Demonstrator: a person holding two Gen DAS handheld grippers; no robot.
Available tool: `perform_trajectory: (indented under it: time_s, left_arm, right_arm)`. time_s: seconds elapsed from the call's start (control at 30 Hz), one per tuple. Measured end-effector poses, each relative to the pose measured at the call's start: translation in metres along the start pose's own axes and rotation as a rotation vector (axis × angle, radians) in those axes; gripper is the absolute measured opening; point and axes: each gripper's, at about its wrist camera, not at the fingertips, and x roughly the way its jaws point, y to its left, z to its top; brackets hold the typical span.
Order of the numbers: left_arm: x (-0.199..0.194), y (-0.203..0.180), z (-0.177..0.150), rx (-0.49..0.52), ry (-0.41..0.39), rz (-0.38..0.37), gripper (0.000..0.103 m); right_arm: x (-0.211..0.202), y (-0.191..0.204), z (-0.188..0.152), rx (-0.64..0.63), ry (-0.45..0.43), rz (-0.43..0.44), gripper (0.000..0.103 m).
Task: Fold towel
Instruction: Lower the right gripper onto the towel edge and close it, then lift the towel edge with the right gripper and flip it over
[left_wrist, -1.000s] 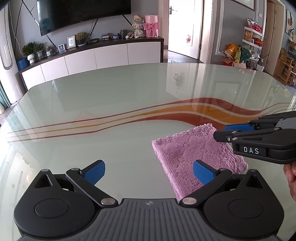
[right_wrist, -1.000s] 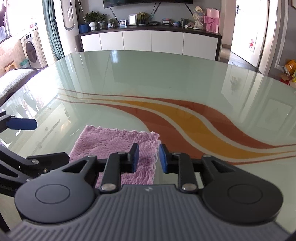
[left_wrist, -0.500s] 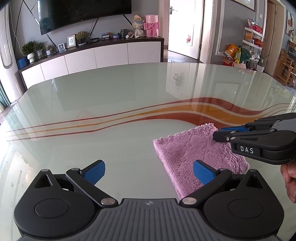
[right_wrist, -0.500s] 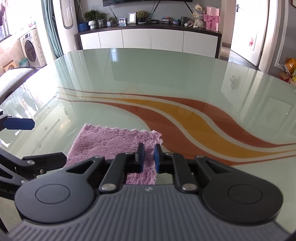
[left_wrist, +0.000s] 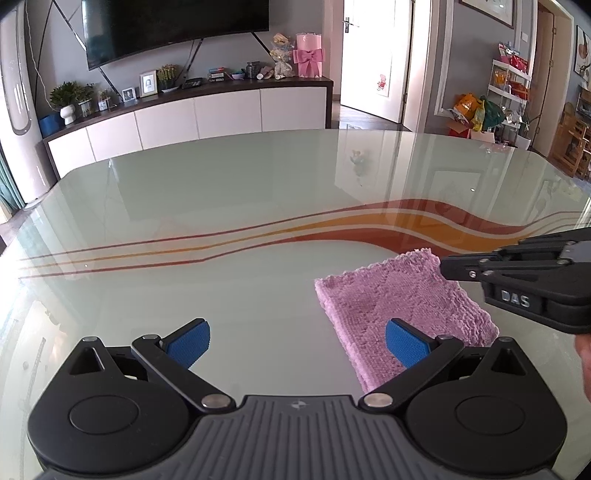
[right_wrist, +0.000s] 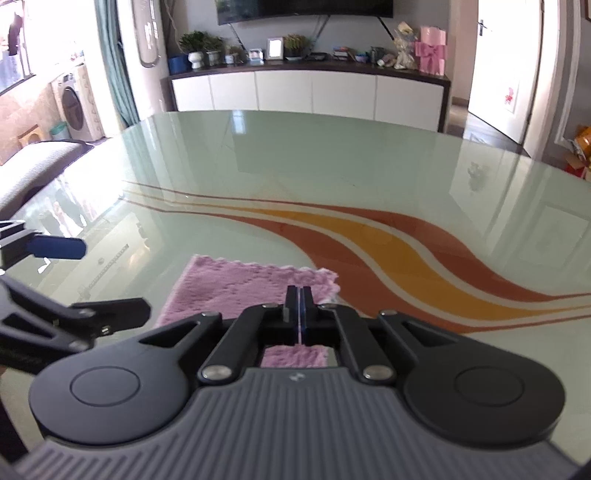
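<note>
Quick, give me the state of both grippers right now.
Left gripper: open, holding nothing.
Right gripper: jaws closed, apparently pinching the pink towel.

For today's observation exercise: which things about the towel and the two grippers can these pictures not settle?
- Right wrist view: the right gripper has its jaws together above the towel; its own body hides any pinched fabric.
- Left wrist view: the open left gripper covers the towel's near corner.
- Left wrist view: the frame edge crops the right gripper.

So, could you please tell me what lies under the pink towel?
The pink towel lies flat on the glass table. Whether anything lies beneath it is hidden. The right hand-held gripper hovers closed above it.
</note>
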Motion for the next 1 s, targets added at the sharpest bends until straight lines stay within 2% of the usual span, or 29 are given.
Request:
perform_trajectory:
  time_s: [0.27, 0.33, 0.4, 0.47, 0.63, 0.7, 1.0]
  left_arm:
    - [-0.009, 0.009, -0.004, -0.023, -0.001, 0.013, 0.102]
    - [-0.011, 0.01, -0.005, -0.019, -0.003, 0.015, 0.102]
    - [-0.011, 0.01, -0.005, -0.018, -0.003, 0.015, 0.102]
    - [-0.011, 0.01, -0.004, -0.019, -0.003, 0.012, 0.102]
    - [-0.009, 0.008, -0.003, -0.014, 0.001, 0.009, 0.102]
    - [-0.009, 0.009, -0.003, -0.014, 0.0, 0.009, 0.102]
    - [-0.006, 0.008, -0.001, -0.017, 0.006, 0.007, 0.102]
  right_arm:
    - [0.017, -0.017, 0.0, 0.061, 0.046, -0.065, 0.004]
    - [0.022, -0.019, -0.001, 0.078, 0.052, -0.068, 0.007]
    - [0.025, -0.022, 0.0, 0.106, 0.056, -0.061, 0.021]
    - [0.026, -0.023, 0.001, 0.121, 0.056, -0.05, 0.023]
    - [0.032, -0.022, 0.001, 0.124, 0.067, -0.044, 0.022]
    - [0.032, -0.022, 0.001, 0.123, 0.064, -0.039, 0.015]
    - [0.028, -0.016, 0.0, 0.091, 0.05, -0.023, 0.004]
